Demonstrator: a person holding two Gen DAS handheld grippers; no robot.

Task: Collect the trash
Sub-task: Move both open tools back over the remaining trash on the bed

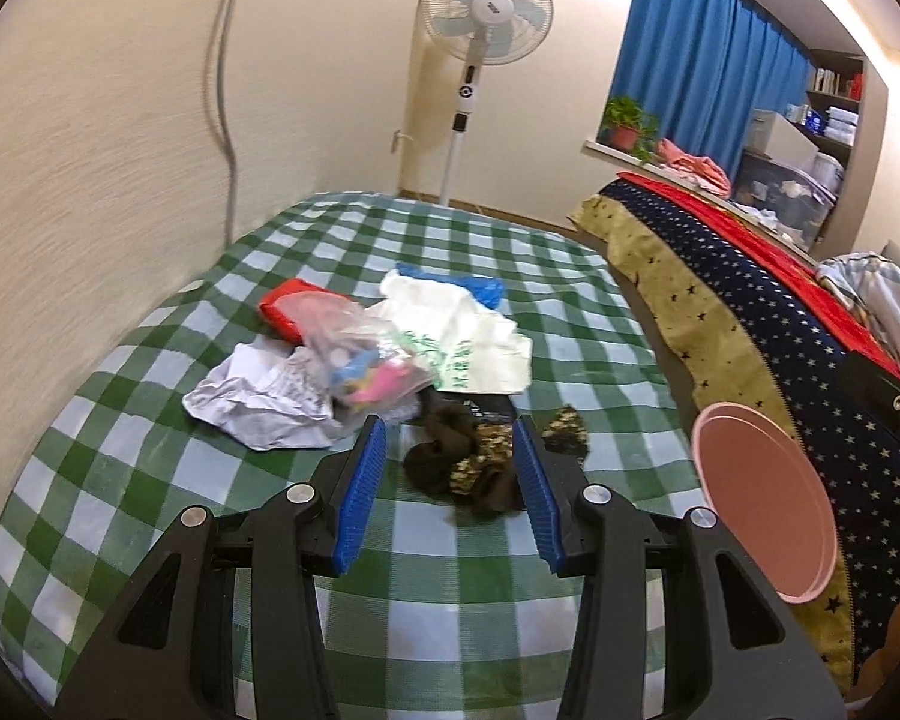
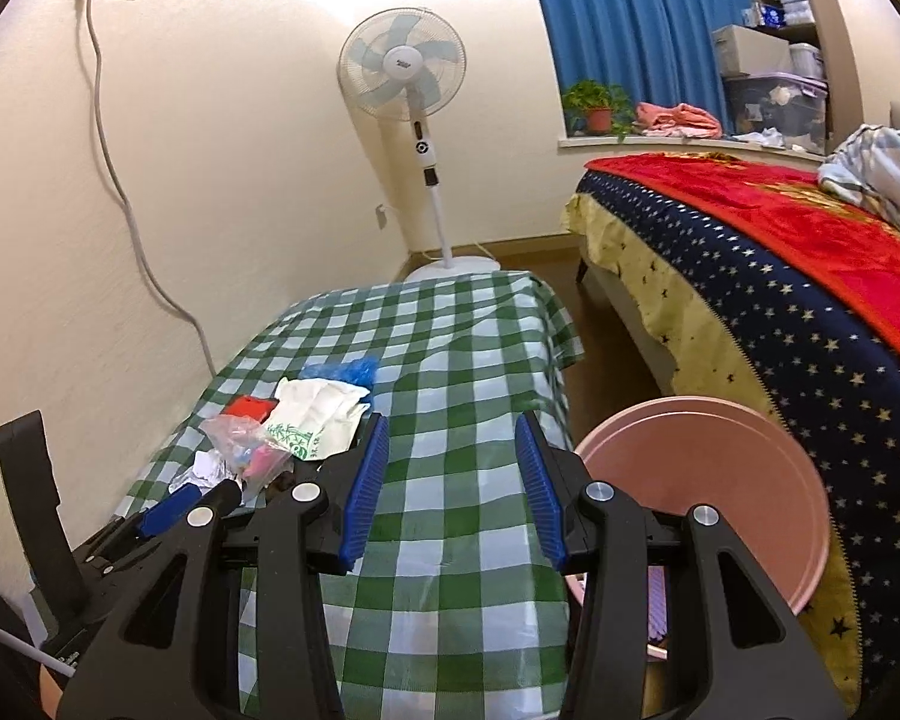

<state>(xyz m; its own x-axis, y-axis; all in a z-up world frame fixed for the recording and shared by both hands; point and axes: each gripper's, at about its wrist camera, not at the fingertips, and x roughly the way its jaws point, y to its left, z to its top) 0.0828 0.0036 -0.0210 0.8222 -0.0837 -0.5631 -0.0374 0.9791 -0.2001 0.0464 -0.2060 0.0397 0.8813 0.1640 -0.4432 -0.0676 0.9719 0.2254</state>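
A heap of trash lies on the green checked tablecloth [image 1: 150, 480]: crumpled white paper [image 1: 258, 402], a clear bag of colourful bits [image 1: 366, 366], a white printed plastic bag [image 1: 456, 336], a red packet [image 1: 288, 306] and a blue bag [image 1: 474, 288]. A dark brown and camouflage cloth bundle [image 1: 468, 462] lies nearest. My left gripper [image 1: 450, 426] is open, its blue pads standing either side of that bundle without pressing it. My right gripper [image 2: 450, 423] is open over bare tablecloth [image 2: 450, 510], with the white printed bag [image 2: 318, 420] to its left. A pink bin [image 2: 690, 480] stands to the right of the table.
A bed with a starry cover [image 2: 810, 330] runs along the right, with a narrow floor gap between it and the table. A standing fan [image 2: 402, 72] is in the far corner. A grey cable [image 2: 126, 204] hangs down the wall on the left.
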